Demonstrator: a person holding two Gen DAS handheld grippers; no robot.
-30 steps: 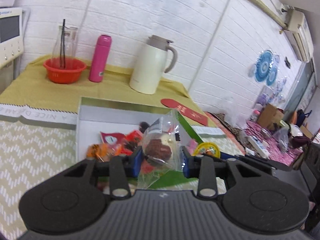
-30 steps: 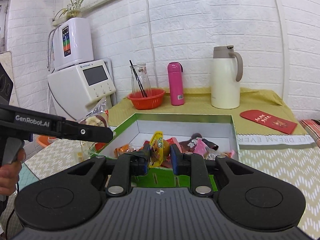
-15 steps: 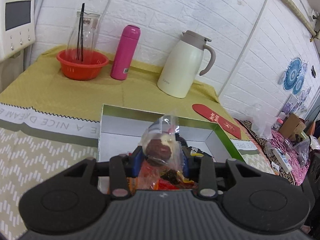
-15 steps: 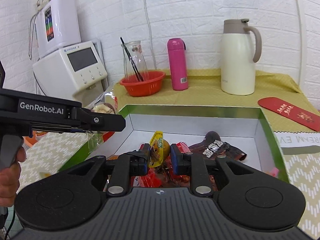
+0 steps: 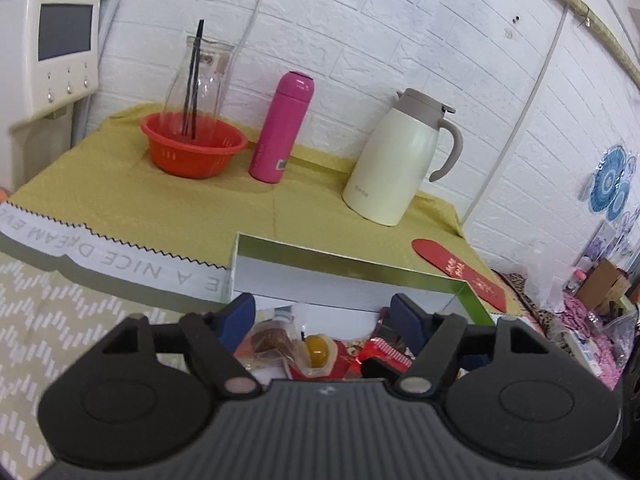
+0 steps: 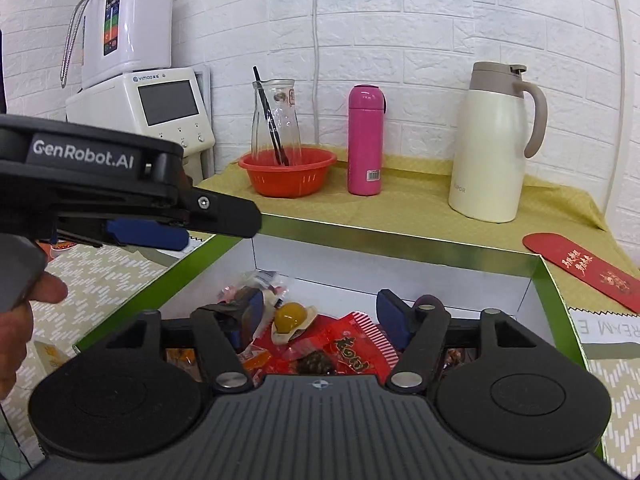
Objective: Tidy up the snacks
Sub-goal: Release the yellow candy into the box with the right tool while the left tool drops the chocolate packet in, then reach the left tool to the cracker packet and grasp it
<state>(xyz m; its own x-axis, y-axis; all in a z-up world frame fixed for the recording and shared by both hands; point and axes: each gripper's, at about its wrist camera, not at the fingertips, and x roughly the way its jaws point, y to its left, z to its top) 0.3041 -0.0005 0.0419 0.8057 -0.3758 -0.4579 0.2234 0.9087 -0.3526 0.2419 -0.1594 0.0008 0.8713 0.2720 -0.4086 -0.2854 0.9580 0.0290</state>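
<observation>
Inside rectangular cardboard box [image 6: 548, 292], crinkly wrappers [image 6: 352, 350]

Open room above the green-rimmed white cardboard box [image 6: 546, 280]; my left gripper [image 6: 160, 236] crowds its left wall, cream thermos jug [image 6: 490, 148] stands well behind

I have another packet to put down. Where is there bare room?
Free: the box floor along its back wall, and yellow cloth between pink bottle and white jug. Crowded: the snack pile at the box's near side.
</observation>
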